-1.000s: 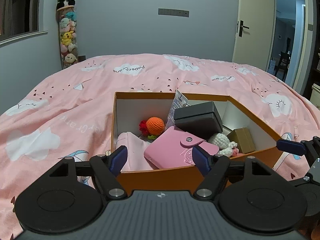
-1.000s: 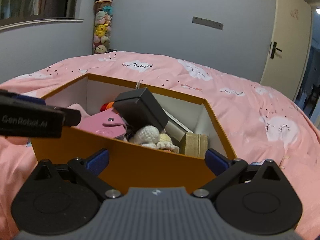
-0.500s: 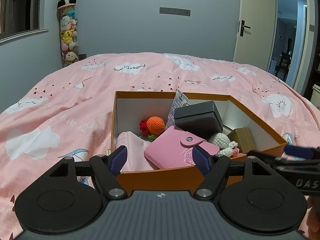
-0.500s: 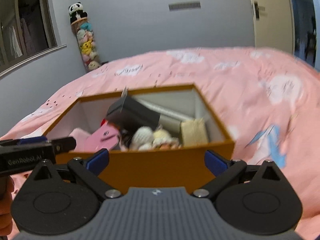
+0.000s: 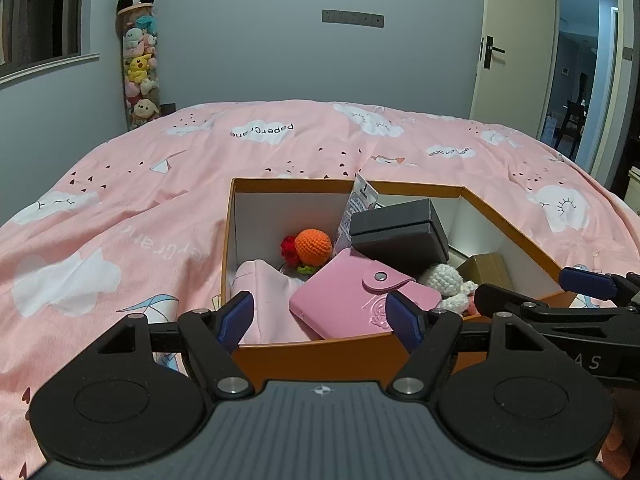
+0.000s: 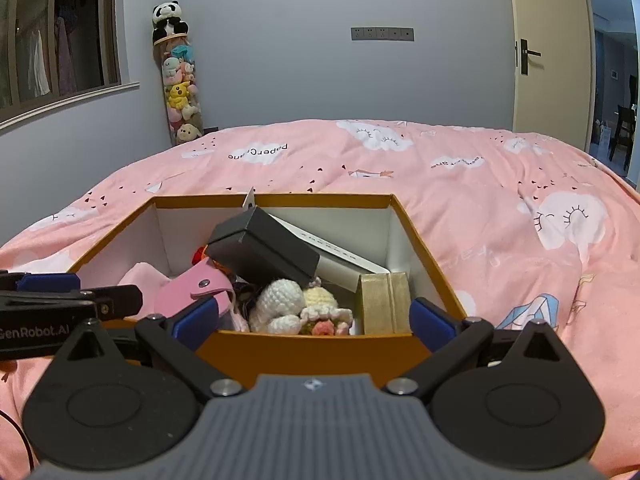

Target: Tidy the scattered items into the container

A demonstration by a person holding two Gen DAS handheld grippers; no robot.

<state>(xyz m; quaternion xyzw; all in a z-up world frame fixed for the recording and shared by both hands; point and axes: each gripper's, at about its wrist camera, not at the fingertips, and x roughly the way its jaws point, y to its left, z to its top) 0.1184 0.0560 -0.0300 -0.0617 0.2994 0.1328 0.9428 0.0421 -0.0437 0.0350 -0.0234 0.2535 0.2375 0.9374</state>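
Observation:
An orange box (image 5: 312, 354) (image 6: 320, 350) sits on the pink bed. Inside it lie a pink wallet (image 5: 352, 300) (image 6: 192, 288), a black case (image 5: 400, 234) (image 6: 264, 248), an orange crochet ball (image 5: 313, 244), a white crochet toy (image 5: 444, 278) (image 6: 280, 300), a gold box (image 5: 486, 270) (image 6: 384, 302) and a pink cloth (image 5: 268, 296). My left gripper (image 5: 320, 316) is open and empty at the box's near wall. My right gripper (image 6: 314, 318) is open and empty, astride the near wall, and also shows at the right of the left wrist view (image 5: 584, 284).
The pink duvet (image 5: 140, 220) (image 6: 500, 200) spreads all round the box. A tube of plush toys (image 5: 138, 60) (image 6: 180, 80) stands by the far wall. A door (image 5: 512, 48) (image 6: 548, 52) is at the right.
The right gripper has swung round from the box's right side to face its near wall squarely. The left gripper has barely moved. Both jaws stay open.

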